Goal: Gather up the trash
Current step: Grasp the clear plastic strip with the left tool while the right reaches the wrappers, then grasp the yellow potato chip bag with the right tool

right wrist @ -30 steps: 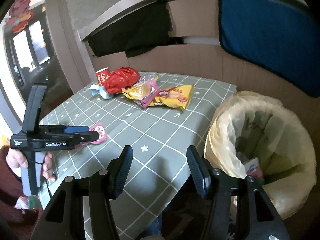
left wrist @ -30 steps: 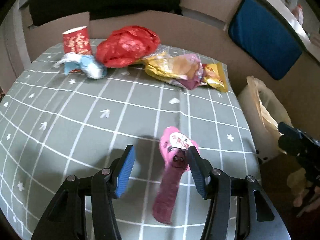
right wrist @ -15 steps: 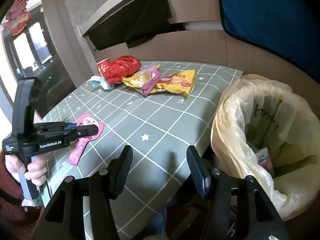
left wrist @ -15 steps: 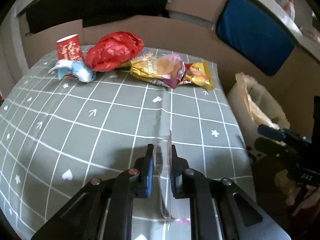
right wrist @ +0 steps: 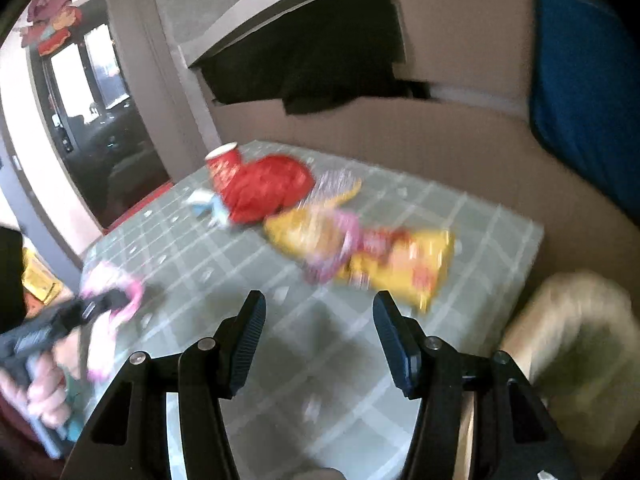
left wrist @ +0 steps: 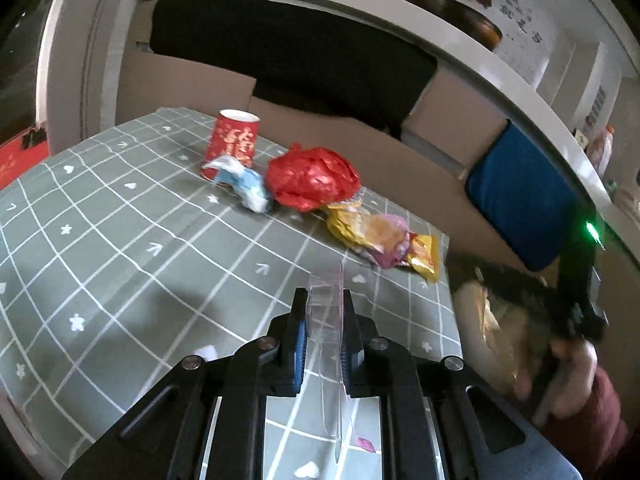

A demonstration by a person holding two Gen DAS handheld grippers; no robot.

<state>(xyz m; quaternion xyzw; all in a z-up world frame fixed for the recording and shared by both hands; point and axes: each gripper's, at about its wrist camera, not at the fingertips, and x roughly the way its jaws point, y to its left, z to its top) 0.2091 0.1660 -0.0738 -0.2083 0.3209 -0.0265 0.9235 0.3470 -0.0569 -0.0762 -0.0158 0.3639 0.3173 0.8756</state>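
A pink wrapper with a clear plastic edge is clamped edge-on in the left claw, held above the near part of the desk; in the right wrist view it is seen as a blurred pink shape at 9 o'clock, gripped by the left claw. The right claw is spread wide with nothing between its ribbed blue pads, over the near edge of the desk.

The desk is covered by a grey-green cloth printed with a white grid, hearts, stars and arrows. At its far side, toward 12 o'clock from the held wrapper, more rubbish is grouped: a red paper cup standing upright, a crumpled white and blue tissue touching its base, a crinkled red foil bag just beside that, and shiny yellow and pink snack bags lying flat toward 1 o'clock. A bin lined with a pale yellowish plastic bag stands off the desk's right edge, at 4 o'clock in the right wrist view.

Brown cardboard panels are set up behind the desk, with a dark cloth hung over them and a blue cushion at 3 o'clock. The right wrist view is heavily blurred.
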